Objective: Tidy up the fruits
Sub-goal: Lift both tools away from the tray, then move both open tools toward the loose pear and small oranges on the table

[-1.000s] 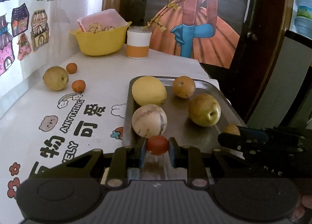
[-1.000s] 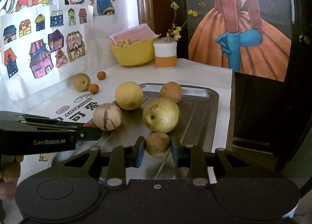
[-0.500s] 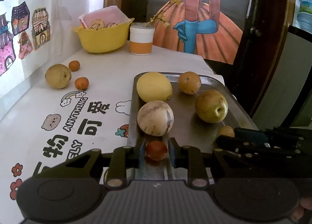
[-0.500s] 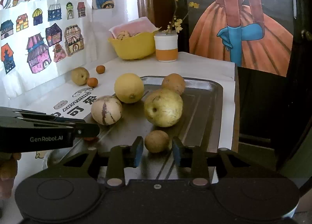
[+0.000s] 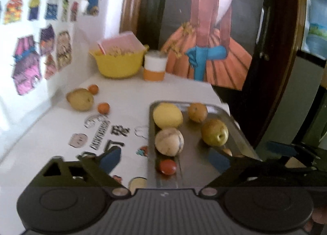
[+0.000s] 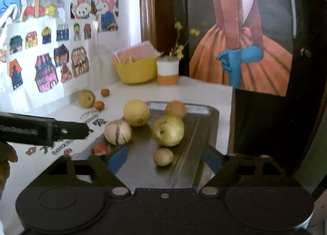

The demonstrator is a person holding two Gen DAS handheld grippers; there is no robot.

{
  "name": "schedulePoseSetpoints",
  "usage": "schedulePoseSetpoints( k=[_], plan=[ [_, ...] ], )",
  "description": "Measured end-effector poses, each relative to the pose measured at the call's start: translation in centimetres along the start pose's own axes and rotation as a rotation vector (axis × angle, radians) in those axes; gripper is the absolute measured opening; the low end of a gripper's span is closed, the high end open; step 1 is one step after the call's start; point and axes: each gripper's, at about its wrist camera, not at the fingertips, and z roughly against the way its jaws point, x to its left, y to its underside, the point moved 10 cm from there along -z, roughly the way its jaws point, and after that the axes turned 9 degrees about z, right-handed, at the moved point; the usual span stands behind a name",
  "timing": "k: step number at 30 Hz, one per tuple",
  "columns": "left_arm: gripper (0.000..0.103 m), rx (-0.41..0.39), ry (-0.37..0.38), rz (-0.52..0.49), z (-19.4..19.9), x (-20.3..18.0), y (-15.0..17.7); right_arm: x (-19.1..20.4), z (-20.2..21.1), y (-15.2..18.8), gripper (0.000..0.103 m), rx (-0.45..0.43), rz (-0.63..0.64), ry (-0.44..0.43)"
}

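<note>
Looking along my left claw (image 5: 165,159), fingers spread wide and empty, I see the red fruit (image 5: 168,166) on the tray (image 5: 235,132) at its near left corner; three fruits lie beyond it, far left, nearer this hand; along my right claw (image 6: 163,158), also spread, the small brown fruit (image 6: 162,156) sits at the tray's near edge.

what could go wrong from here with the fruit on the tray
1. The small red fruit lies loose near the tray's near left edge; a nudge from the open left gripper might roll it off.
2. The small brown fruit sits free between the open right gripper's fingers, so a careless move may knock it.
3. Three fruits remain on the table.
</note>
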Motion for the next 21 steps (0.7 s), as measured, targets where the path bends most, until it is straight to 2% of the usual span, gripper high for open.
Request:
schedulePoseSetpoints(
  k=[2,6,9,12,15,17,19,21],
  plan=[
    [0.102,-0.027,-0.001,0.011,1.4,0.6,-0.3,0.0,1.2,-0.3,0.101,-0.019,-0.005,0.016],
    [0.102,-0.035,0.001,0.049,3.7,2.1,-0.2,0.3,3.5,-0.6,0.102,-0.023,-0.008,0.025],
    [0.103,-0.033,-0.005,0.052,5.2,3.4,0.2,1.1,4.8,-0.3,0.102,0.019,-0.005,0.005],
    [0.103,-0.001,-0.031,0.010,6.7,4.5,1.5,2.3,6.3,0.6,0.102,0.077,-0.040,-0.043],
    [0.103,0.061,-0.073,-0.050,8.2,5.7,3.2,4.1,8.0,1.9,0.102,0.170,-0.062,-0.126],
    [0.102,0.137,-0.106,-0.085,9.2,6.5,4.2,6.1,9.1,2.6,0.102,0.285,-0.053,-0.241],
    [0.102,0.225,-0.117,-0.116,10.2,7.2,5.0,7.9,10.6,2.4,0.102,0.391,-0.016,-0.342],
    [0.102,0.269,-0.139,-0.131,11.2,8.0,5.0,9.3,11.7,0.9,0.102,0.441,0.072,-0.371]
  ],
)
